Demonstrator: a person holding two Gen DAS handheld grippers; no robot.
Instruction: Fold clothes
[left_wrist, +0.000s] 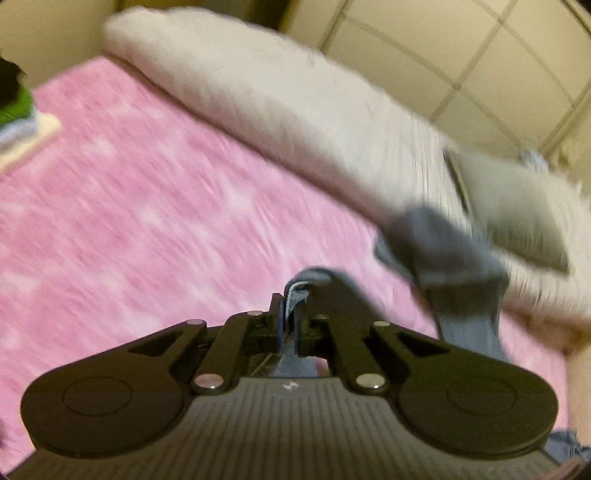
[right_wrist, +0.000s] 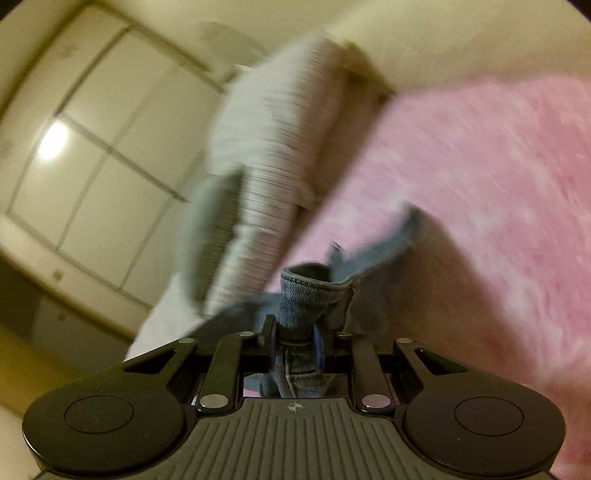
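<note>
Blue denim garment held up over a pink bed, pinched by both grippers.

The pink blanket fills the scene, with a grey pillow at its far edge and folded clothes far left. The denim garment hangs blurred, with a thick seamed fold bunched in the right gripper, whose jaws clamp it. The left gripper is closed on a thin edge.
</note>
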